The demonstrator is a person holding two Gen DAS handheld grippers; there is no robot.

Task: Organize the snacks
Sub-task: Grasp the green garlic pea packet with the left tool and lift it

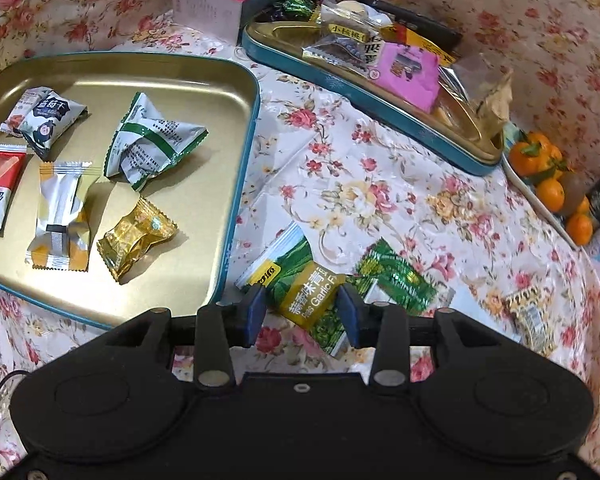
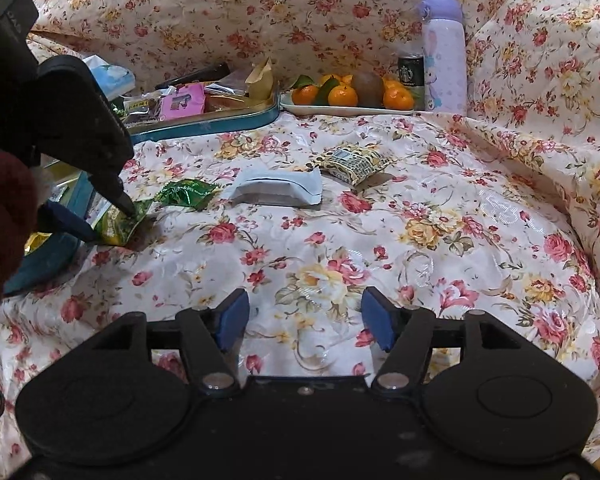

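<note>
While the left claw (image 1: 302, 312) grips a green garlic-pea packet (image 1: 306, 294) beside the gold tin tray (image 1: 236, 92), the right claw (image 2: 306, 320) hangs wide, holding nothing, over the floral surface (image 2: 380, 240).

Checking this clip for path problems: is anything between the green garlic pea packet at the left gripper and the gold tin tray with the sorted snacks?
Nothing loose lies between them. The left gripper straddles the garlic pea packet right beside the gold tin tray; only the tray's raised teal rim must be cleared.

Flowered cloth (image 2: 340, 248) bearing two tins (image 1: 236, 184), loose snacks (image 2: 278, 190), fruit plate (image 2: 340, 110)
</note>
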